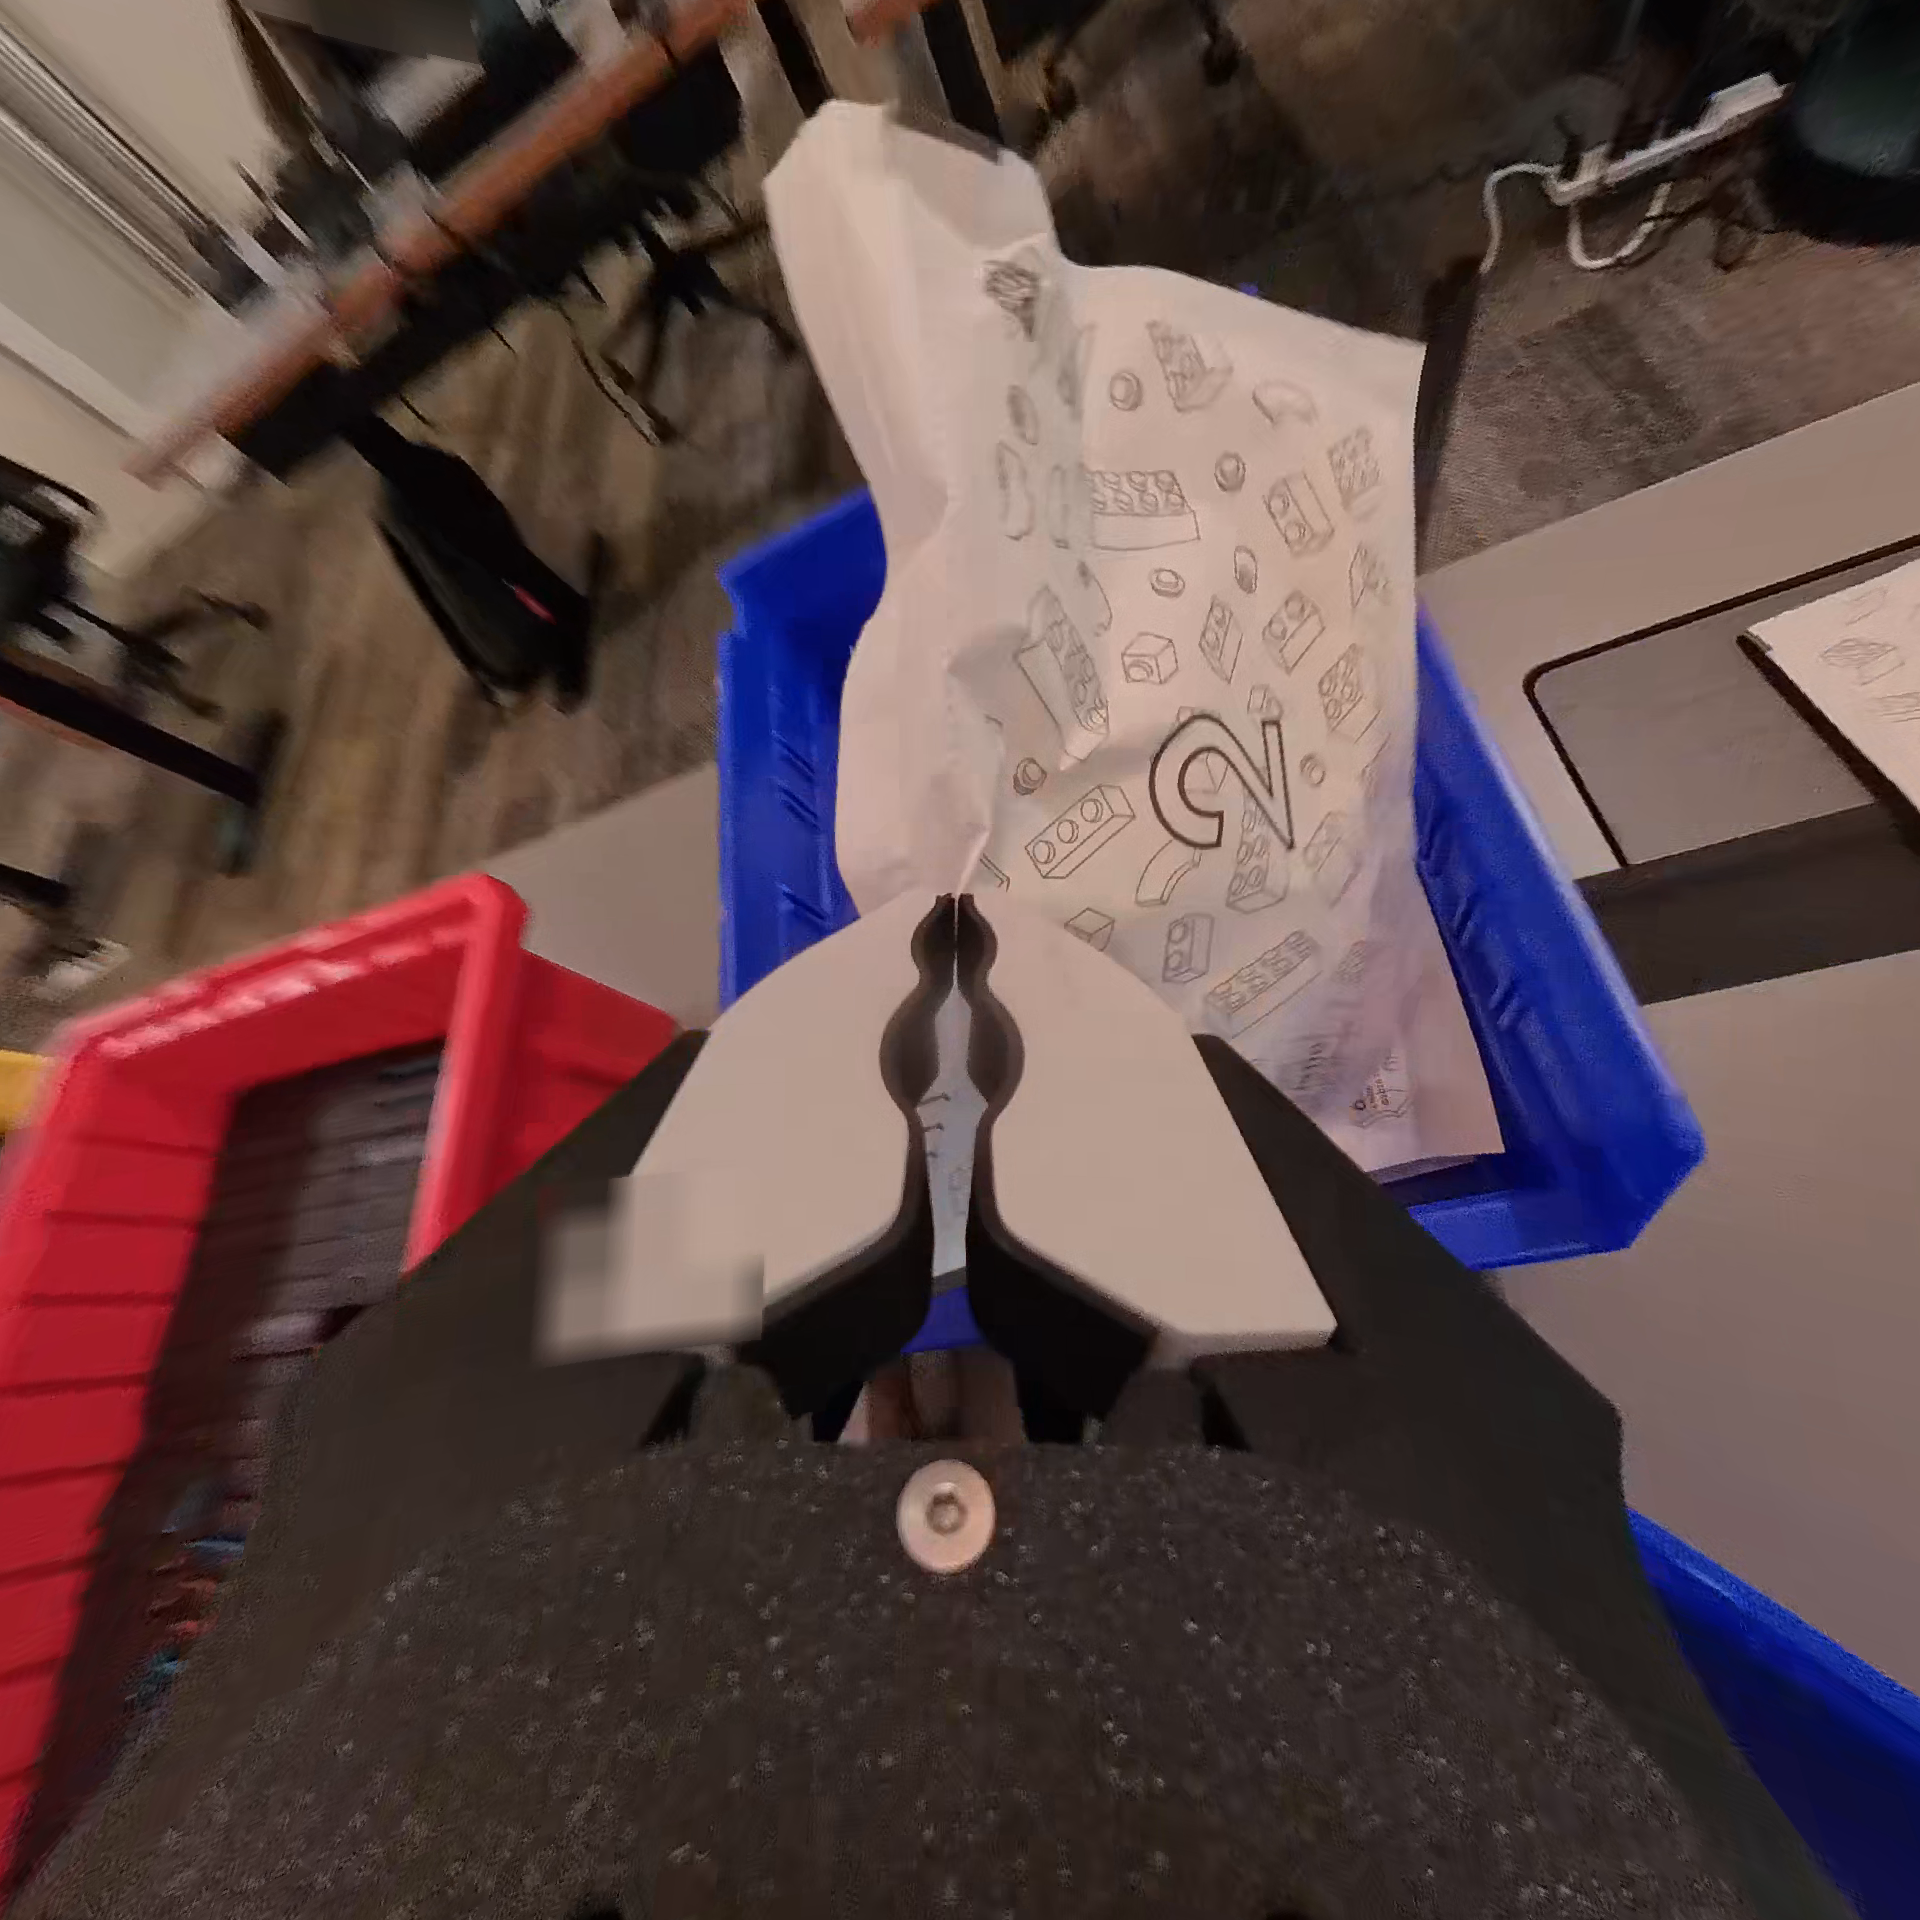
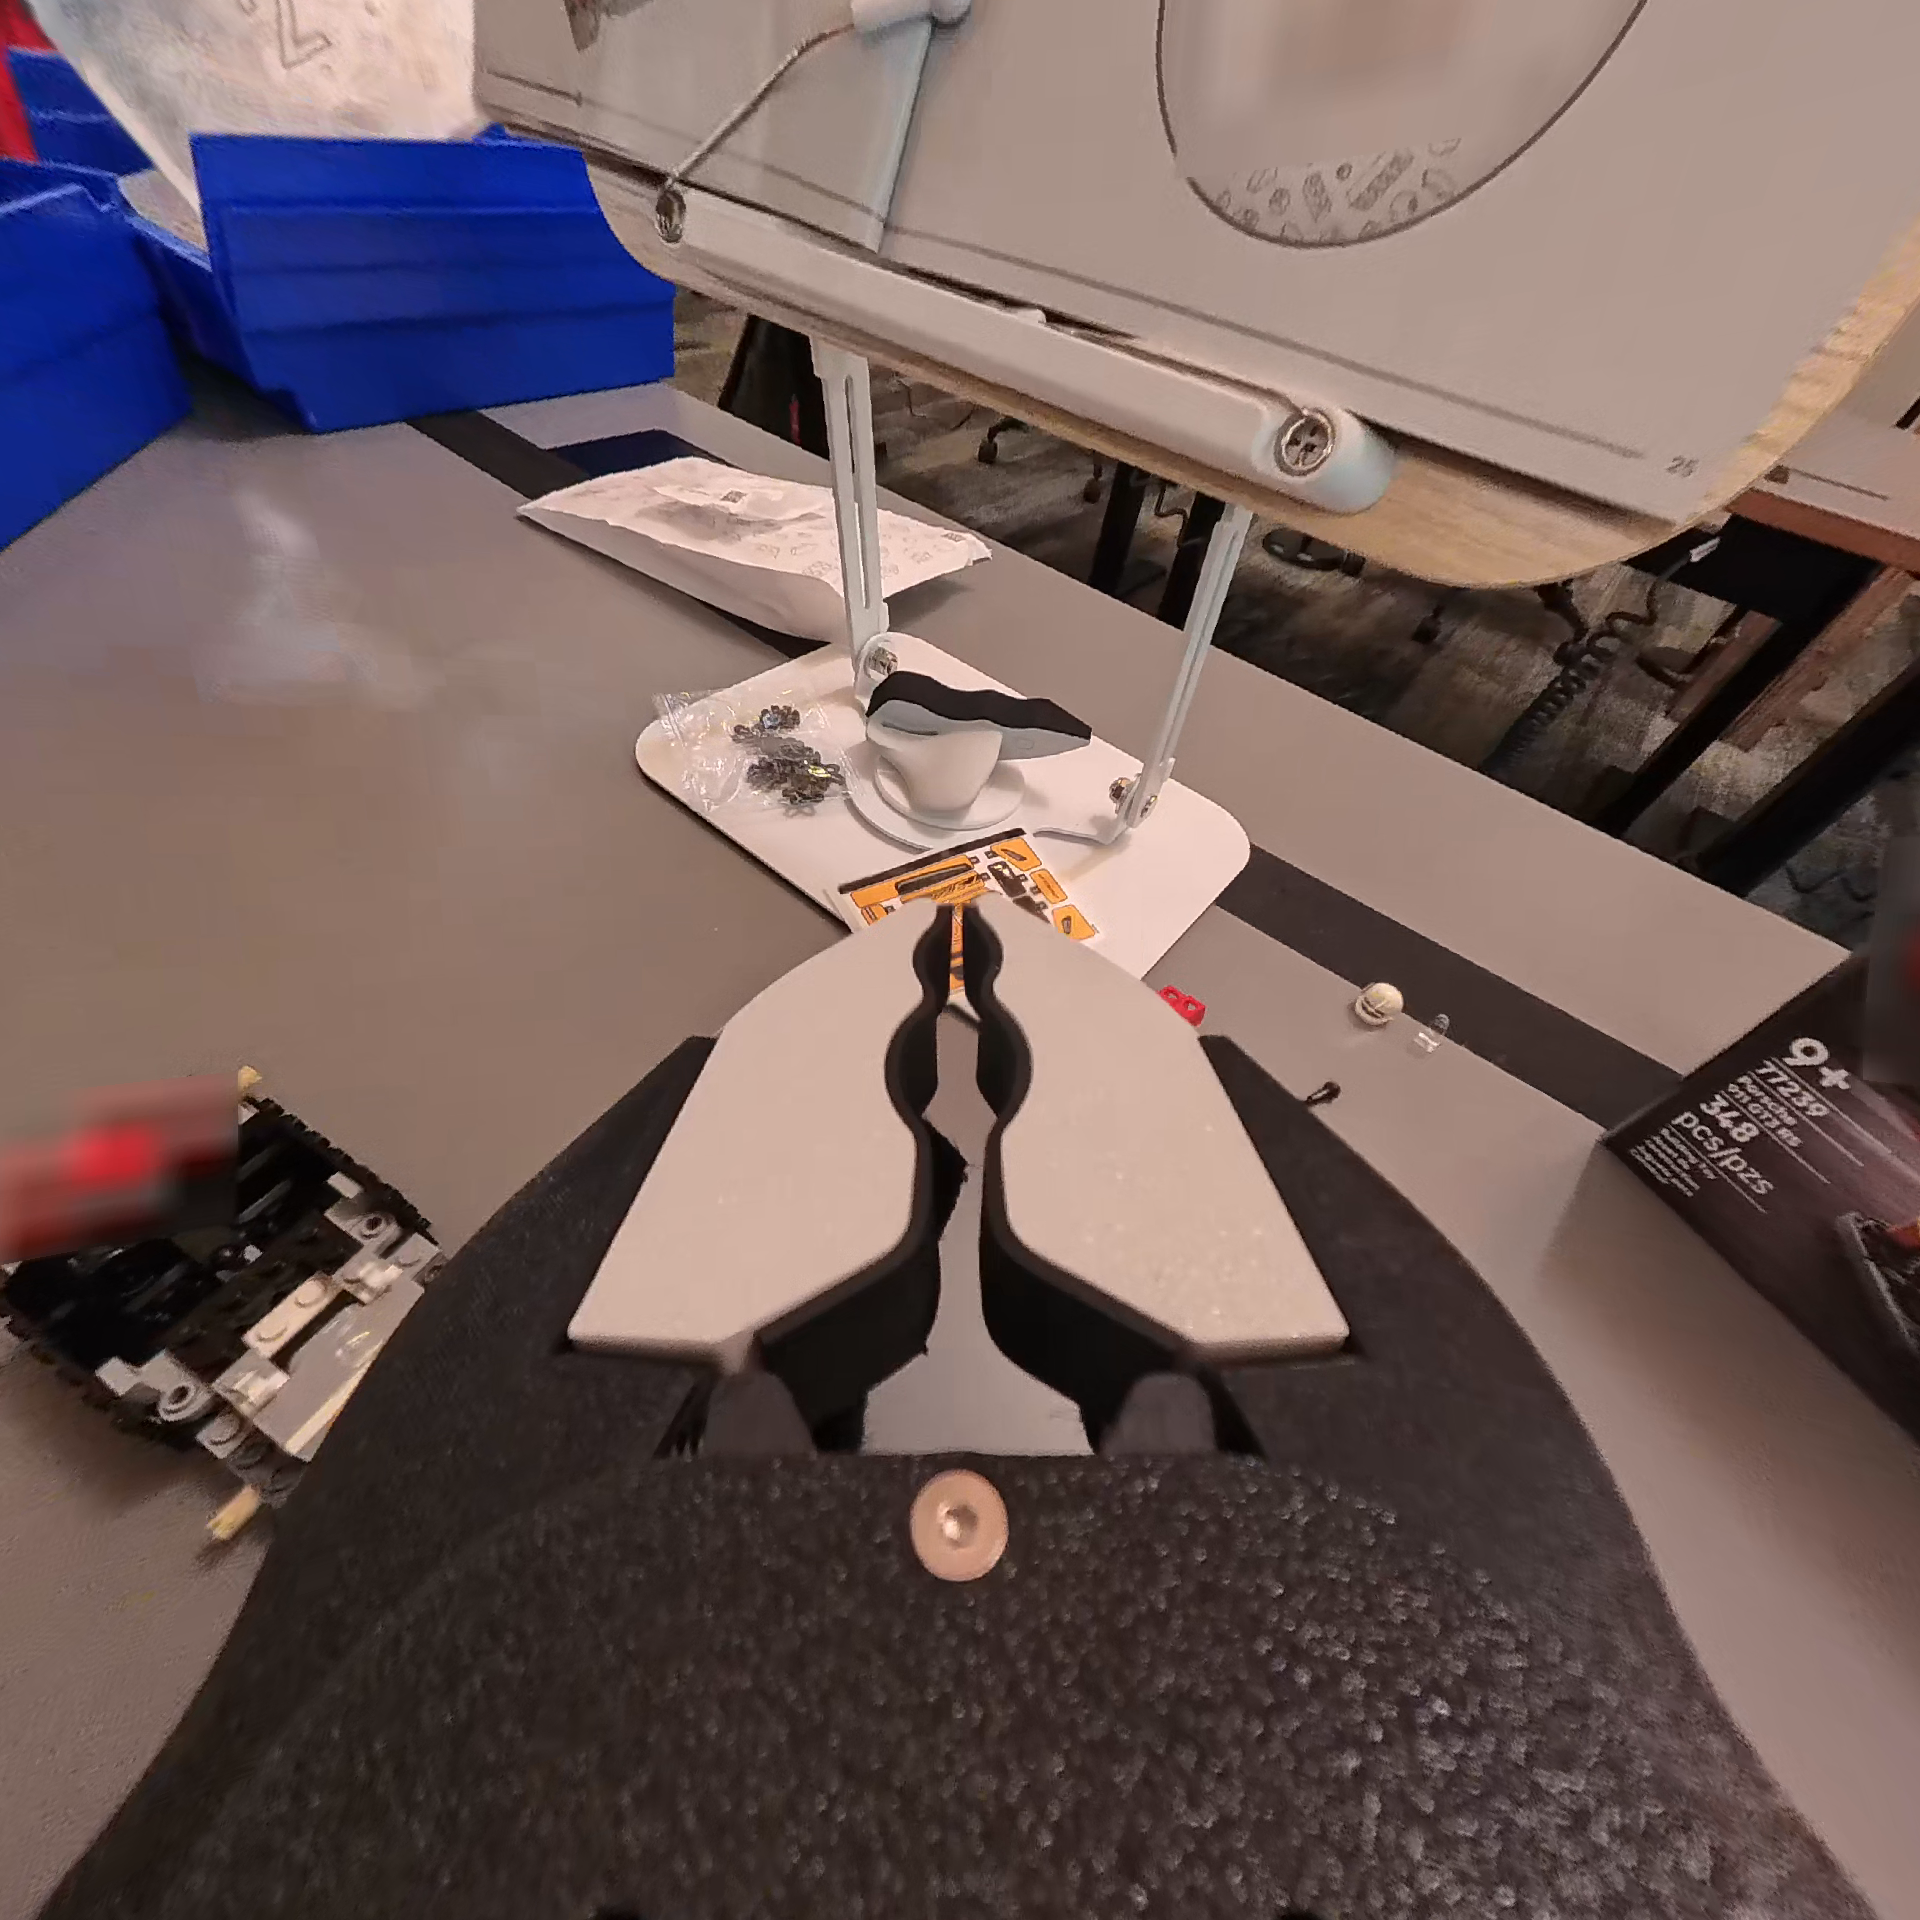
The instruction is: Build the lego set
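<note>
The left gripper (image 1: pixel 954 914) is clenched on a crumpled white paper parts bag (image 1: pixel 1174 665), pinching it at a fold of its lower edge and holding it up over the blue bin (image 1: pixel 1538 935) at the table's far edge. A red bin (image 1: pixel 208 1143) sits just beside the blue one, at its left.

In my judgement the grip is the weak point: it takes only a thin pleat of paper, so the bag could slip or tear. Which end is open cannot be told, so pieces might spill past the bin wall and off the table edge.

The right gripper (image 2: pixel 961 920) has its fingers closed tip to tip with nothing plainly between them. It hangs over the orange-and-black sticker sheet (image 2: pixel 971 888) lying on the white base of the instruction stand (image 2: pixel 1164 862); contact with it cannot be judged (a careless sweep here could crease the stickers). A small clear bag of dark parts (image 2: pixel 769 753) also rests on that base.

The partly built black-and-grey lego model (image 2: pixel 229 1309) lies near the table's near left edge, loose small pieces (image 2: pixel 1380 1004) toward the right.

As for writing: the held bag bears a large outlined numeral among printed brick drawings, and the black lego box (image 2: pixel 1766 1164) at the right edge carries white lettering.
</note>
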A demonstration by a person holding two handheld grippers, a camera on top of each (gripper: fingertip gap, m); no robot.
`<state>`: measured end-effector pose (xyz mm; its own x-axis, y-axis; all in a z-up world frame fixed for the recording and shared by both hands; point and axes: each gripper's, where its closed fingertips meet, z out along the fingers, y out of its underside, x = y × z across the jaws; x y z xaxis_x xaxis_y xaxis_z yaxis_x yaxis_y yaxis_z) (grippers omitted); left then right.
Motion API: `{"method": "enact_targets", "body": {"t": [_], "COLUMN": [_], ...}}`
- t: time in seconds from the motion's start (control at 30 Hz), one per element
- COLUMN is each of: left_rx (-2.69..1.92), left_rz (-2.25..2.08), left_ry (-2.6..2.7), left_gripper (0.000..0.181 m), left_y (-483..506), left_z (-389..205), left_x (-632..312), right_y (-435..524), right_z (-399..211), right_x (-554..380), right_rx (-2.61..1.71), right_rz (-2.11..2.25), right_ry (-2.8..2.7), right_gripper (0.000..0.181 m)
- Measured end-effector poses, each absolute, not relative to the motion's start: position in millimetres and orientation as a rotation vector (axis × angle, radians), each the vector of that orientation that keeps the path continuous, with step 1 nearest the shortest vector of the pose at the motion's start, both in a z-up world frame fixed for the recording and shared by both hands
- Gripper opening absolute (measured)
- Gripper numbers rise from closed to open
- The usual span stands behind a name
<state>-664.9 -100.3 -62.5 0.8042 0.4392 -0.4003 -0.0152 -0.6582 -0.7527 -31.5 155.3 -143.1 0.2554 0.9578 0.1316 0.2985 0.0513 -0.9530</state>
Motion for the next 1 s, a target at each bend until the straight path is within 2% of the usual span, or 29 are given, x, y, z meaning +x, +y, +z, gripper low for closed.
{"method": "enact_targets", "body": {"t": [0.2,0.37,0.5,0.63,0.73,0.77,0.8,0.93,0.97,1.0], "left_rx": [-2.019,-1.875,-1.841,-1.823,-1.798,-1.786,-1.776,-1.7,-1.672,-1.668], "left_rz": [1.09,1.064,0.887,0.714,0.602,0.567,0.524,0.391,0.324,0.262], "left_ry": [-0.005,0.289,0.515,0.738,0.872,0.903,0.93,0.936,0.9,0.842], "left_gripper": [0.001,0.001,0.001,0.001,0.0,0.0,0.0,0.008,0.01,0.026], "left_y": [-96,-78,-54,-34,-25,-23,-22,-21,-23,-24], "left_z": [15,63,59,32,4,-5,-14,-30,-29,-28], "left_x": [-592,-468,-350,-239,-169,-148,-130,-84,-78,-78], "right_y": [142,104,71,40,25,19,11,-2,0,2], "right_z": [-126,-102,-70,-43,-41,-46,-51,-63,-63,-62], "right_x": [-30,-46,-64,-72,-66,-62,-56,-24,-14,-3], "right_rx": [-1.396,-1.322,-1.229,-1.138,-1.147,-1.161,-1.162,-1.073,-1.062,-1.045], "right_rz": [0.821,1.021,1.111,1.191,1.288,1.32,1.358,1.428,1.451,1.488], "right_ry": [-1.264,-1.328,-1.4,-1.502,-1.573,-1.61,-1.65,-1.673,-1.655,-1.641], "right_gripper": [0.003,0.015,0.038,0.057,0.061,0.06,0.05,0.0,0.0,0.0]}}
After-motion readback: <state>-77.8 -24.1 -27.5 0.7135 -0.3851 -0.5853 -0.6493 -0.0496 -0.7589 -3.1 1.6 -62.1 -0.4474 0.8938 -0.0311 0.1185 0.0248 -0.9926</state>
